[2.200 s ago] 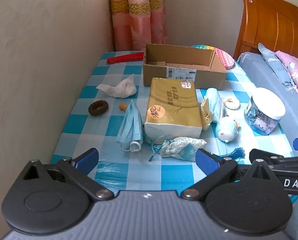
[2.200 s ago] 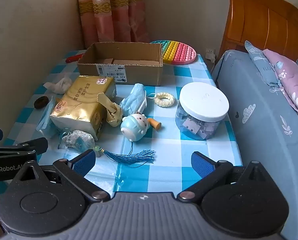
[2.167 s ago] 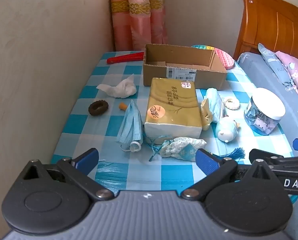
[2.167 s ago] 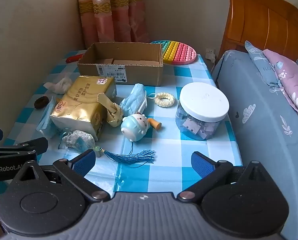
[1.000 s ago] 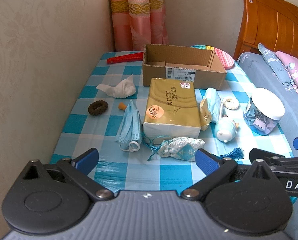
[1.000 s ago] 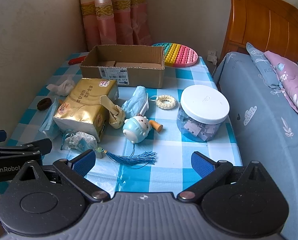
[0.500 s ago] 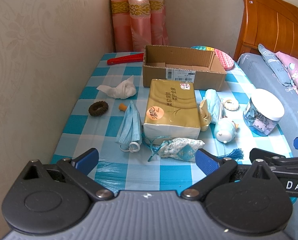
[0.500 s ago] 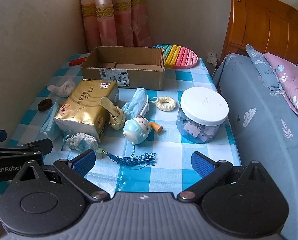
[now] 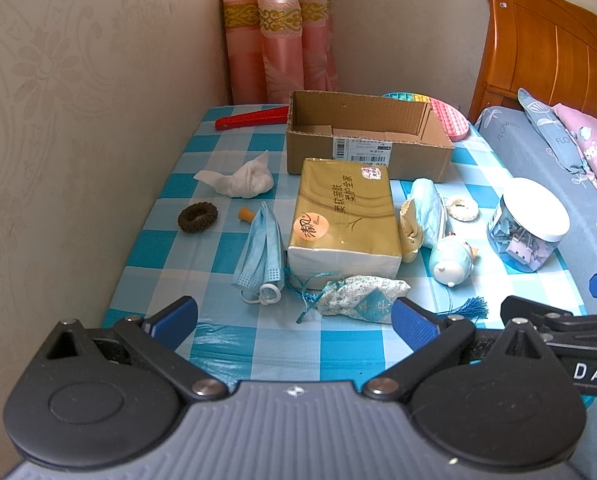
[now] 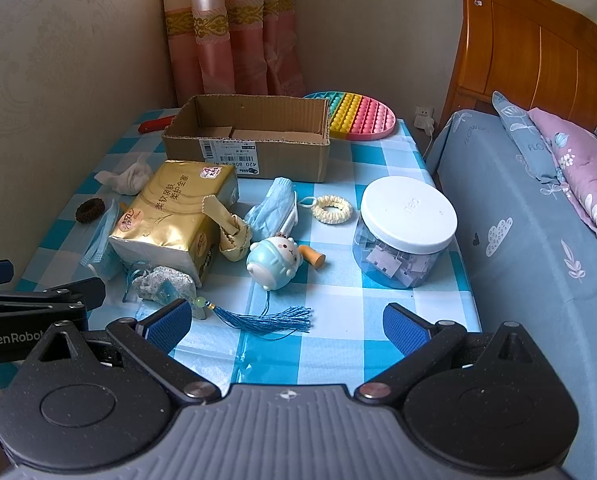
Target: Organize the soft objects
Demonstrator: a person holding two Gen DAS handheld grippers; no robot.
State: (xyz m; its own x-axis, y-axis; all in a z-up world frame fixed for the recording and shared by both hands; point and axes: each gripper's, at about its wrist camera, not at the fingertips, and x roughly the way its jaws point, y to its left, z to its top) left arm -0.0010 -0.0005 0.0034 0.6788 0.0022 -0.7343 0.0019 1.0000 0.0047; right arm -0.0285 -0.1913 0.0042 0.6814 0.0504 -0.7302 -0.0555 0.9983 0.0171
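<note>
Both your left tongs [image 9: 292, 316] and right tongs [image 10: 286, 320] gape empty; the floral fabric sachet [image 9: 360, 294] lies nearest on the checked surface [image 9: 254, 344]; pinch its middle, then carry it to the open cardboard box [image 9: 368, 136].

I am reading "GenRobot", cut at the frame edge, on the black arm of the left gripper [image 10: 38, 300] in my right wrist view, and "DAS" on the right gripper [image 9: 558, 332] in my left wrist view. The white lid of the clip jar [image 10: 408, 208] is showing embossed "deli". The gold tissue pack [image 9: 344, 216] is carrying Chinese characters. The cardboard box [image 10: 254, 148] label is showing a barcode and "420 806".
</note>
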